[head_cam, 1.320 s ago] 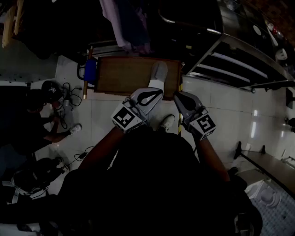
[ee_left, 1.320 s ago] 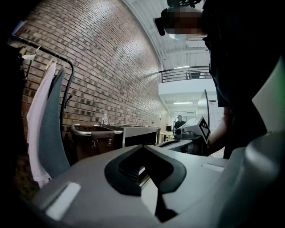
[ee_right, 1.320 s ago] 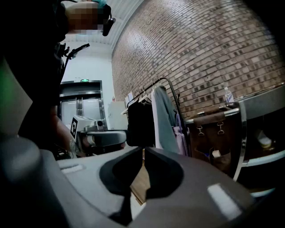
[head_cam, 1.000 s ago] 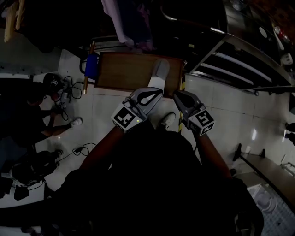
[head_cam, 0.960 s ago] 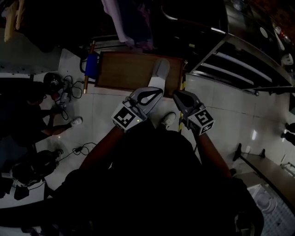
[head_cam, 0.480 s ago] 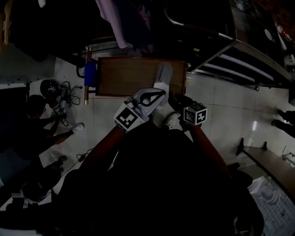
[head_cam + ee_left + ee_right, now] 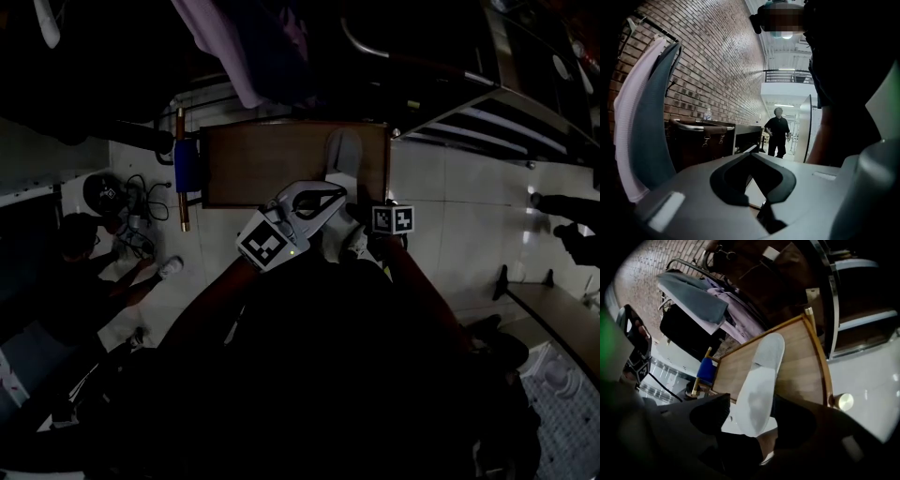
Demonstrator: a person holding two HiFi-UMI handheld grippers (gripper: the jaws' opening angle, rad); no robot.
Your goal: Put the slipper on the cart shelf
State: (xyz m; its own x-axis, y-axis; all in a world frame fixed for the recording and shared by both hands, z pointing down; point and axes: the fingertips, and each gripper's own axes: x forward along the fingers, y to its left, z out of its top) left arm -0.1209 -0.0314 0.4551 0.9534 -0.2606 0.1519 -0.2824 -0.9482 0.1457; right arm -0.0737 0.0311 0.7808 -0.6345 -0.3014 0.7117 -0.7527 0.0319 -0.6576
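A white slipper (image 7: 761,376) lies lengthways on the wooden cart shelf (image 7: 801,357), near its right edge, with the heel hanging over the front edge. My right gripper (image 7: 750,411) points down at that heel. Its jaws have just been opening, and they stand open on either side of the heel without pressing it. From the head view I see the slipper (image 7: 339,150) on the shelf (image 7: 272,164), and the right gripper's marker cube (image 7: 392,219) just before it. My left gripper (image 7: 339,192) hovers over the slipper's near end, shut and empty, and the left gripper (image 7: 761,205) points almost level.
A blue pad (image 7: 185,161) wraps the cart's handle at the left. Garments (image 7: 693,301) hang on a rack behind the cart. Steel shelving (image 7: 487,103) stands at the right. A person (image 7: 80,244) crouches by floor cables (image 7: 131,202). Another person (image 7: 777,131) stands far off.
My right gripper has dropped and rolled, coming down at the slipper's heel, and its jaws have opened. The left gripper has drifted slightly forward over the shelf's front edge.
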